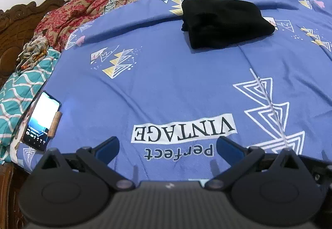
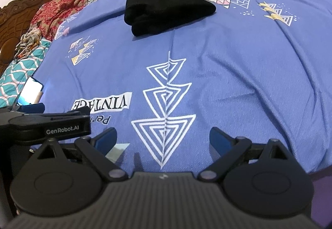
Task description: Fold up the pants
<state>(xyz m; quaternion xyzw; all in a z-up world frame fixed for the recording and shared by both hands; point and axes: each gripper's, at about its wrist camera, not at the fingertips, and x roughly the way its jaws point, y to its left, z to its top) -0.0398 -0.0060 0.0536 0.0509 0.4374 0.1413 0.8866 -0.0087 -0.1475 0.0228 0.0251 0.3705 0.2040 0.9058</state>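
Folded black pants [image 1: 225,23] are being left mid-bedsheet [image 1: 166,87], well apart from both released grippers [image 1: 168,147] [image 2: 162,138] at the near edge.

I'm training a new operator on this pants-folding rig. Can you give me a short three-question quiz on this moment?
1. True or false: the left gripper holds the pants.
2. The pants are: A) spread flat B) a folded bundle C) hanging off the bed.
3. What lit object lies at the bedsheet's left edge?

Key: 1 false, both the left and the right gripper are open and empty. 2 B. 3 the phone.
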